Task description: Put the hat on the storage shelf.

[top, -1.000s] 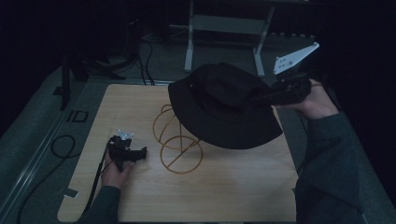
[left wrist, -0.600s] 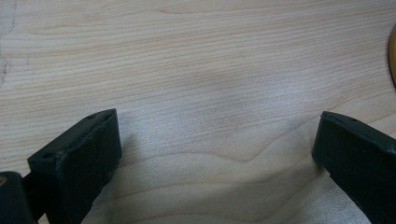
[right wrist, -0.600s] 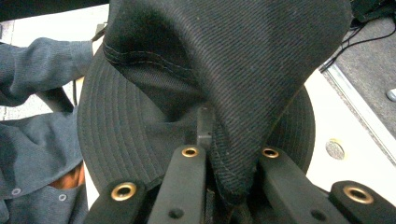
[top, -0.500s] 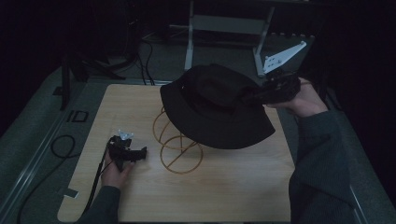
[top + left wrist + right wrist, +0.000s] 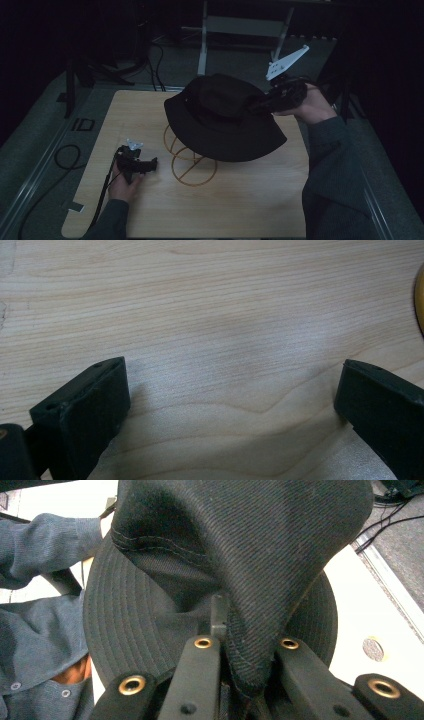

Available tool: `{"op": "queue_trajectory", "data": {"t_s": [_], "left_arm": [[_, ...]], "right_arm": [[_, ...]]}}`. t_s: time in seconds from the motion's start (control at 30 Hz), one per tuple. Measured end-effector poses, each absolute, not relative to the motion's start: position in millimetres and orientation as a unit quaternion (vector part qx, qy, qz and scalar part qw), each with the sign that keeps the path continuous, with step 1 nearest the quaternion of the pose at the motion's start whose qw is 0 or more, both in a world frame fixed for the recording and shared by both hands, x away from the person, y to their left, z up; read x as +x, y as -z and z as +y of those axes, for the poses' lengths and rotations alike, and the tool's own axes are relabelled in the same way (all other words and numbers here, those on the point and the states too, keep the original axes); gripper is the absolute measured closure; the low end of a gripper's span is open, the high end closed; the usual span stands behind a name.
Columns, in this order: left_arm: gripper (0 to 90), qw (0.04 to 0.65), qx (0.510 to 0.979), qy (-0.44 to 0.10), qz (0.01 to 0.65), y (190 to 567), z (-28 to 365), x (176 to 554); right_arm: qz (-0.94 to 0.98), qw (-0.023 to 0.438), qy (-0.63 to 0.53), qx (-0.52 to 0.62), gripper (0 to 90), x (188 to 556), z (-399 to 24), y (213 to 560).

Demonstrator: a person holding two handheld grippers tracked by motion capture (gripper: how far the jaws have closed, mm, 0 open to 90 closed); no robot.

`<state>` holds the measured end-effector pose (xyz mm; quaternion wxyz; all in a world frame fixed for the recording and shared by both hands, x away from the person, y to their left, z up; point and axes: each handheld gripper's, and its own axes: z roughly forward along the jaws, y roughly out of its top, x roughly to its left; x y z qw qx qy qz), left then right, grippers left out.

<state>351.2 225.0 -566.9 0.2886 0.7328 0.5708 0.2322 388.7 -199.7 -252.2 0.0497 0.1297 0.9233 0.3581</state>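
Right gripper [image 5: 267,101] pinches the crown of a black fabric bucket hat [image 5: 222,117] above a gold wire stand [image 5: 192,161]. Left gripper [image 5: 145,165] rests wide open and empty on the pale wooden table [image 5: 225,205].

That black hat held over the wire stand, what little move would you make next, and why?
Probably ease the hat a touch lower and toward the left gripper, since the right gripper pinches its crown fabric, and it hangs tilted above the gold wire stand, not yet settled on it. The left gripper rests open on the table.
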Motion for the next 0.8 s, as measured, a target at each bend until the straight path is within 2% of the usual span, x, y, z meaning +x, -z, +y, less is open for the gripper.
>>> {"op": "queue_trajectory", "data": {"t_s": [0.8], "left_arm": [[1.6,0.29,0.731,-0.232,0.572,567.1,224.5,351.1]], "right_arm": [[0.942,0.041,-0.319,0.099,85.6,395.1,-149.3,265.4]]}}
